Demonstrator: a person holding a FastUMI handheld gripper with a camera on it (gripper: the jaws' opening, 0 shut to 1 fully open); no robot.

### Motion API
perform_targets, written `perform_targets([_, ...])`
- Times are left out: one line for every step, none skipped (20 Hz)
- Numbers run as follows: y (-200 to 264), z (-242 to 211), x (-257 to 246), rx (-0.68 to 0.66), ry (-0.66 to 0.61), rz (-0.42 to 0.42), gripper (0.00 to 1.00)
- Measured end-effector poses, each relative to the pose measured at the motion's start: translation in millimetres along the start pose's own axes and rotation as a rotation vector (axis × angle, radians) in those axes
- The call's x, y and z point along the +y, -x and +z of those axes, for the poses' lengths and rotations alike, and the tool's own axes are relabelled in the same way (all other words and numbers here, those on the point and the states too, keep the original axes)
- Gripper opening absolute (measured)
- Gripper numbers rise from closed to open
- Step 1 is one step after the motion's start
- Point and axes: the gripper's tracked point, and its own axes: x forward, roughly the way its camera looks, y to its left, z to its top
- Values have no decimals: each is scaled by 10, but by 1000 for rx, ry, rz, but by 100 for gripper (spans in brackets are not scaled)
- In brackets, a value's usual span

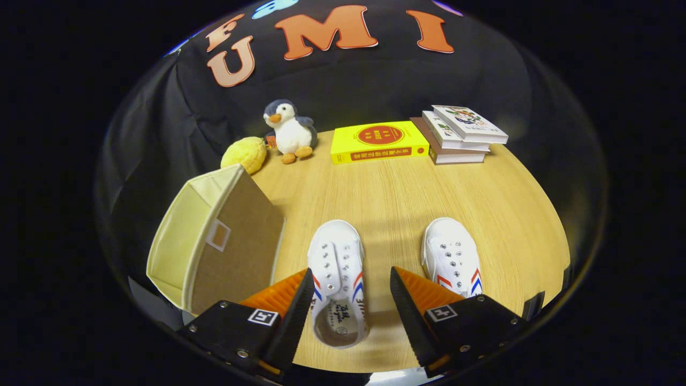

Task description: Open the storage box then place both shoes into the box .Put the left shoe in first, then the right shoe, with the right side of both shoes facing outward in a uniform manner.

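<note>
Gripper (pixel 351 292) fingers standing apart, straddling one white shoe (pixel 337 279) at lower centre, left finger at the shoe's side, right finger clear of it; second white shoe (pixel 451 256) lying just right of the right finger; beige storage box (pixel 214 241) sitting at left on the wooden table (pixel 396 198); plush penguin (pixel 289 130), yellow book (pixel 378 141) and stacked books (pixel 461 134) lining the far edge.

One shoe (pixel 337 279) lies between the open fingers (pixel 300 300); the other shoe (pixel 451 257) is right, the box (pixel 214 241) left.
</note>
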Motion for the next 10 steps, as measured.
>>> perform_targets([-46, -65, -51, 19, 7, -7, 82])
perform_targets([-99, -125, -76, 37, 10, -8, 81])
perform_targets([-144, -183, -85, 57, 11, -1, 78])
perform_targets([-193, -247, -79, 78, 11, 7, 78])
perform_targets([-241, -306, -78, 97, 13, 13, 76])
perform_targets([-280, -353, -72, 113, 19, 16, 76])
perform_targets([-322, -401, -71, 128, 25, 18, 76])
perform_targets([-369, -449, -66, 143, 33, 19, 76])
perform_targets([-411, -478, -58, 156, 41, 19, 76])
perform_targets([-449, -499, -62, 165, 48, 16, 76])
